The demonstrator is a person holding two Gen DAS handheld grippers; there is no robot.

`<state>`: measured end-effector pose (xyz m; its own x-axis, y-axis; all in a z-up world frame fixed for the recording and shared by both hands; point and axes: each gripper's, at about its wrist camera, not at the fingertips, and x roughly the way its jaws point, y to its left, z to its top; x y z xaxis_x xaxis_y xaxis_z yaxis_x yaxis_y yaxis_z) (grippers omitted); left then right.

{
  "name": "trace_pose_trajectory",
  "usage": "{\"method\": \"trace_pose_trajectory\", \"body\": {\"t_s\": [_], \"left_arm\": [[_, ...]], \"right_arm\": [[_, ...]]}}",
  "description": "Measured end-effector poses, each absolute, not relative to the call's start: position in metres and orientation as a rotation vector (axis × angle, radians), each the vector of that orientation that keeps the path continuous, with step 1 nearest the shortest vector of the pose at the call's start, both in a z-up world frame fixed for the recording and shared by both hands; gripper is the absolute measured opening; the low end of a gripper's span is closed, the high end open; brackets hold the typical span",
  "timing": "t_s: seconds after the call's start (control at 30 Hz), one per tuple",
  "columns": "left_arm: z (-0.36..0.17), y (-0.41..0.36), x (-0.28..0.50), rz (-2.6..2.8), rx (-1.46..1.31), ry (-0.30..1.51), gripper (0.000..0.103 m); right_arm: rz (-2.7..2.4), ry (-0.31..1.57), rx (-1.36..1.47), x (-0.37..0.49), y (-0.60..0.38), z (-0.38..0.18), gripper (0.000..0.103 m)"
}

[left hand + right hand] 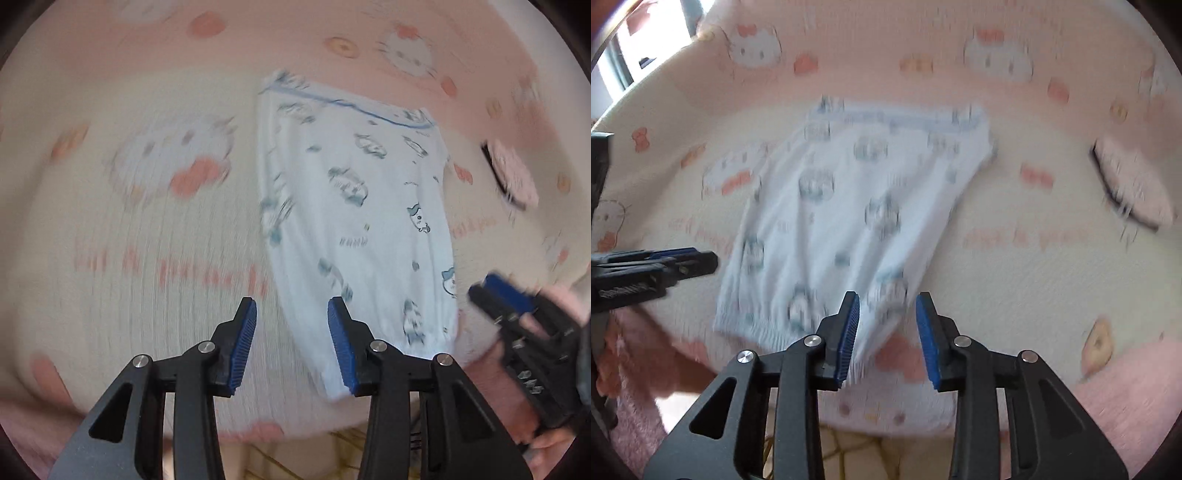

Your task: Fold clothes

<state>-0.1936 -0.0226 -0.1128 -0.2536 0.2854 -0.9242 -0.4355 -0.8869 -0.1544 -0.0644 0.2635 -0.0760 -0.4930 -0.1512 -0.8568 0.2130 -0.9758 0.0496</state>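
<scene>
The pale blue garment (354, 221), printed with small cartoon figures and edged with a blue band at its far end, lies spread flat on the pink cat-print cover (129, 258), its long axis running away from both tools, gathered near hem toward the person and banded edge farthest off. From the left gripper (291, 343) the cloth lies ahead and to the right, its near left corner just beyond the right-hand pad; from the right gripper (888, 339) it lies ahead and to the left, its near right corner falling just in front of the gap between the pads. So each tool stands at its own near corner, the hem running across between them, and the right one seems the closer, though motion blur in both views makes touching or merely near hard to settle. Both tools have their blue pads spread wide with nothing between them. A small dark-edged pink thing (1130, 184) lies well off to the right, clear of the cloth. Whether the garment is already folded narrower or simply laid out cannot be read here; either way any fold would turn on the hem corners and that long axis
</scene>
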Motion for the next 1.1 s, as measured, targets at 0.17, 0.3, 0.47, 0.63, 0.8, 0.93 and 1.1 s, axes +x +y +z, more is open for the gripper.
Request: {"method": "trace_pose_trajectory", "body": {"t_s": [0.17, 0.3, 0.47, 0.63, 0.8, 0.93, 1.1], "left_arm": [[-0.116, 0.018, -0.203, 2.076, -1.443, 0.371, 0.042], [-0.133, 0.023, -0.203, 1.998, -1.481, 0.462, 0.042], [-0.145, 0.015, -0.203, 1.989, -1.543, 0.533, 0.044], [-0.146, -0.008, -0.195, 2.059, -1.594, 0.541, 0.064], [-0.126, -0.039, -0.196, 2.152, -1.585, 0.316, 0.065], [-0.117, -0.028, -0.190, 2.180, -1.450, 0.372, 0.065], [-0.130, -0.029, -0.188, 2.140, -1.544, 0.330, 0.065]], "right_arm": [[-2.462, 0.093, 1.498, -0.085, 0.253, -0.105, 0.036], [-2.418, 0.262, 1.578, -0.085, 0.240, -0.129, 0.037], [-2.400, 0.240, 1.615, -0.082, 0.251, -0.127, 0.037], [-2.397, 0.285, 1.621, -0.074, 0.254, -0.127, 0.038], [-2.429, 0.174, 1.613, -0.073, 0.263, -0.116, 0.038], [-2.417, 0.071, 1.555, -0.070, 0.267, -0.105, 0.040], [-2.358, 0.190, 1.642, -0.066, 0.261, -0.120, 0.040]]}}
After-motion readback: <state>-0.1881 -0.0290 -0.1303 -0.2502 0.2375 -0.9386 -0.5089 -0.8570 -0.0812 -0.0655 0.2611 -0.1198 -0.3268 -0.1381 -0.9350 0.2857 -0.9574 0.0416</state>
